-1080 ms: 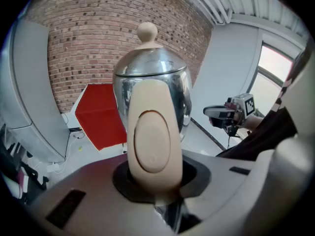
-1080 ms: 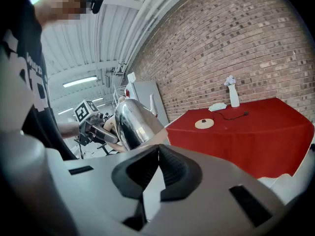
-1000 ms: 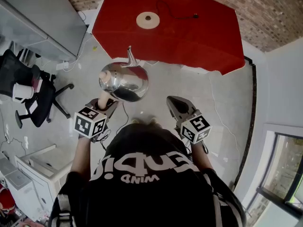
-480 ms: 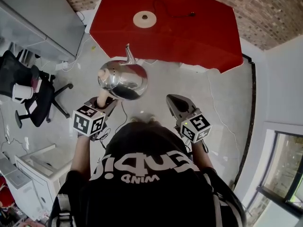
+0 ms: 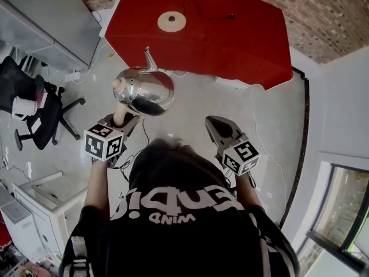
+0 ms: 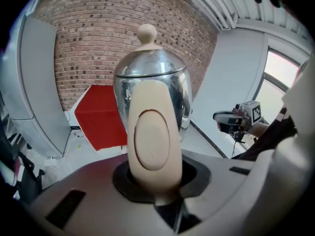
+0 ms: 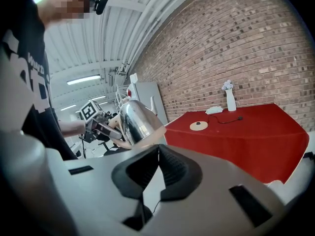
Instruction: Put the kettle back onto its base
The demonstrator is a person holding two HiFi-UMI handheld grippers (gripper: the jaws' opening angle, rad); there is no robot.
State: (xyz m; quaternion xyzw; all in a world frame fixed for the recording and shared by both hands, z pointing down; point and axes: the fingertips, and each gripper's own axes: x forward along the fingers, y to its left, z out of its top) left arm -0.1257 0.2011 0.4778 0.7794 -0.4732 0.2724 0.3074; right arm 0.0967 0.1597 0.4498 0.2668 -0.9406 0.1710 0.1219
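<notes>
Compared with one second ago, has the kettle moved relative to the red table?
Yes, slightly: in the head view the kettle has come nearer the red table and the round base on it.

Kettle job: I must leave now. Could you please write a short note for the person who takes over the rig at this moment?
Left tool: shut on the handle of the kettle, which is held upright in the air above the floor, short of the table.
Right tool: shut, empty.
Base: on the red table, nothing on it.
Done: kettle is in the grip.
Left: bring the kettle over the base, lower it on, release.
</notes>
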